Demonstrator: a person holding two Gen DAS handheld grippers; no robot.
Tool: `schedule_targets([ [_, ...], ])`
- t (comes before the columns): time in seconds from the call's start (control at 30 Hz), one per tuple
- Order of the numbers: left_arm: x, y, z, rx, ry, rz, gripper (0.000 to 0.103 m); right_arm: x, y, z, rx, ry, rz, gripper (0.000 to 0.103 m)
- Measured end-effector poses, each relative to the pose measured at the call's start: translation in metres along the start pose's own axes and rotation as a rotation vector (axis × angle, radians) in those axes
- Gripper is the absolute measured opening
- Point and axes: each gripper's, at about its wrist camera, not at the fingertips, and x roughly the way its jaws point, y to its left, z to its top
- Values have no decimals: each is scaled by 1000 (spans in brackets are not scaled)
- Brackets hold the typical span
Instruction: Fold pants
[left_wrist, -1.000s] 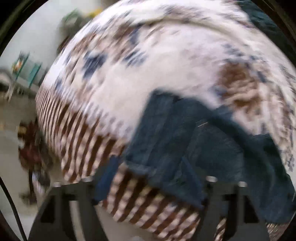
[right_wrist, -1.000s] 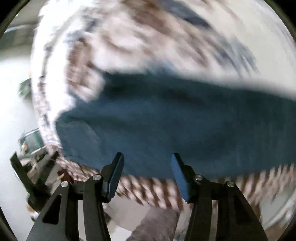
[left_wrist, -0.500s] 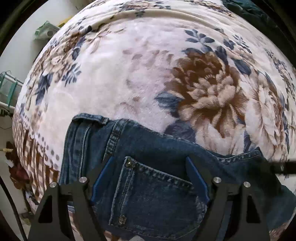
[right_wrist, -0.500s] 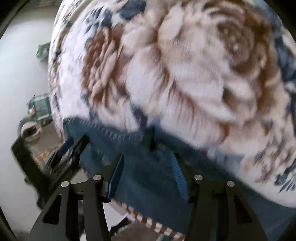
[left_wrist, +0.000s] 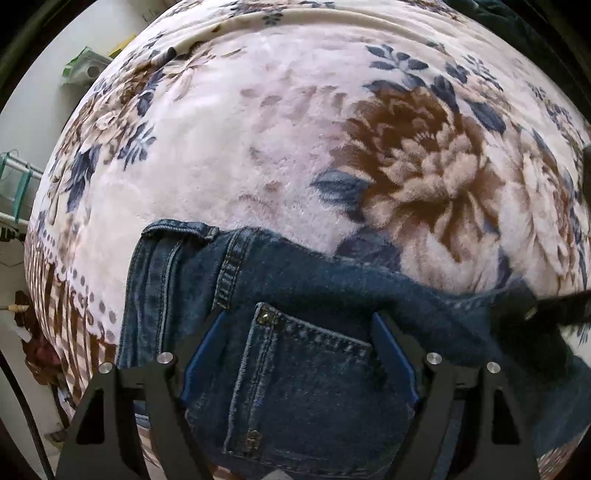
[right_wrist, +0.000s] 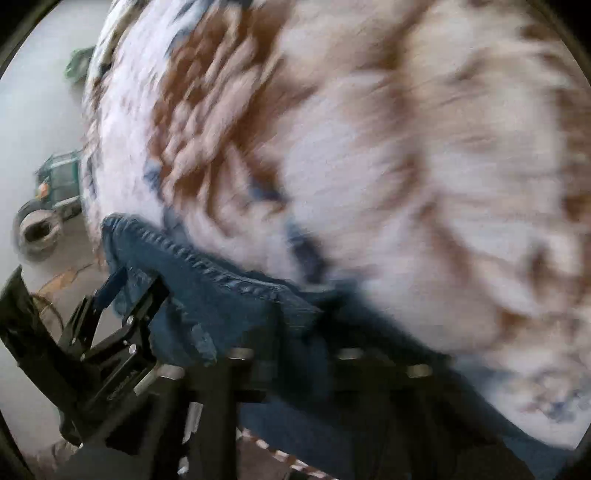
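A: Left gripper (left_wrist: 299, 354): jaws wide apart, straddling the back pocket (left_wrist: 306, 387) of the jeans (left_wrist: 258, 280), holding nothing.

B: Right gripper (right_wrist: 291, 354)?

A: Blurred. It looks narrowed at the denim near the waistband, but I cannot tell if it grips. The left gripper shows in its view, low left.

B: Step?

A: Judged: taking hold at the waist to start a fold. Next, both need a firm pinch on the band.

B: Surface?

A: Jeans at the near edge of a floral blanket (left_wrist: 258, 147). Beyond, pale floor (right_wrist: 44, 110), green clutter (left_wrist: 83, 68).
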Motion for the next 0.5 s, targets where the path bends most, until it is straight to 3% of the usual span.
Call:
schedule_targets([
  [0.1, 6, 6, -3, 16, 9, -1, 88, -15, -11, -5, 82, -41, 48, 12],
  [0.17, 10, 12, -3, -4, 28, -18, 91, -11, -8, -7, 73, -48, 23, 12],
  [0.27, 11, 16, -1, -11, 40, -24, 91, -15, -30, -7, 225, -56, 108, 13],
  [0.33, 11, 18, 1, -15, 46, -27, 91, -28, -48, -14, 328, -119, 140, 14],
  [0.4, 12, 20, 2, -24, 49, -29, 91, -51, -61, -22, 385, -229, 115, 18],
  [0.43, 12, 21, 3, -29, 50, -31, 91, -69, -64, -29, 398, -303, 61, 19],
  [0.5, 9, 23, 4, -37, 49, -30, 91, -85, -66, -36, 370, -341, 57, 19],
])
